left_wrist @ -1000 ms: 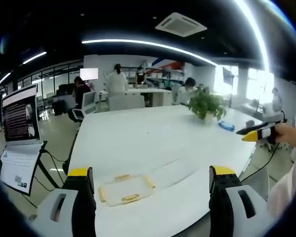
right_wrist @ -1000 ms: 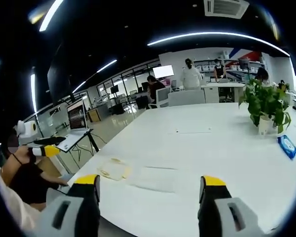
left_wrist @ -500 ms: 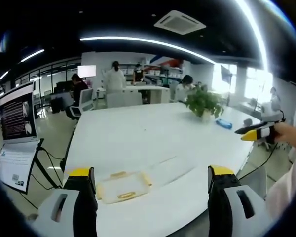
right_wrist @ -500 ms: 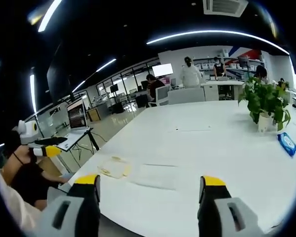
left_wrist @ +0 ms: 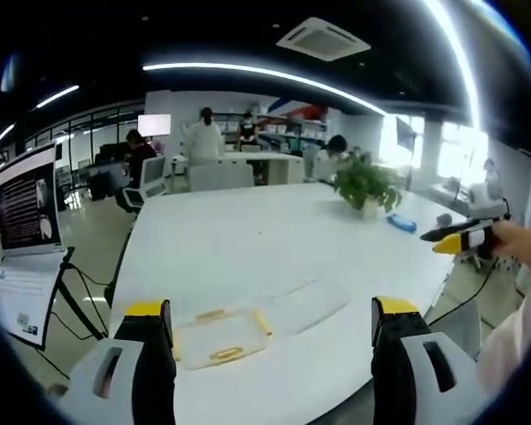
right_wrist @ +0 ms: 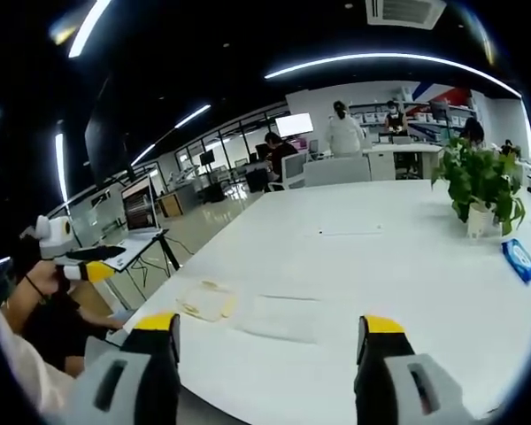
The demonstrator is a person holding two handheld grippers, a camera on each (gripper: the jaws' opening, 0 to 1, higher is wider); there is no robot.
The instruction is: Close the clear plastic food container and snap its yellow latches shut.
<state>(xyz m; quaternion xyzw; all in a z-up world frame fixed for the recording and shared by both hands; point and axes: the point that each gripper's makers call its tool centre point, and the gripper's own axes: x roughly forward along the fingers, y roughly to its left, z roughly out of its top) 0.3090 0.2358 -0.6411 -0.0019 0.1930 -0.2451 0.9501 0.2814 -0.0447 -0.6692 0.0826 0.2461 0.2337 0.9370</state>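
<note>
Container lies open on the table, both tools well back from it, nothing done yet.

In the left gripper view, the left gripper (left_wrist: 265,354) has its 2 jaws spread wide with nothing between them; past them the clear plastic food container (left_wrist: 223,335) sits near the front edge of the white table (left_wrist: 248,239), its yellow latches (left_wrist: 222,353) undone and the clear lid (left_wrist: 303,305) lying flat beside it. This view also catches the right gripper (left_wrist: 456,237) off at the right, held in a hand, and a potted plant (left_wrist: 367,186). In the right gripper view, the right gripper (right_wrist: 265,354) is likewise wide open and empty; the container (right_wrist: 204,302) and lid (right_wrist: 283,316) lie ahead, with the left gripper (right_wrist: 84,264) at the left and a laptop (right_wrist: 138,212) behind. By my reckoning, closing and latching all remain.
</note>
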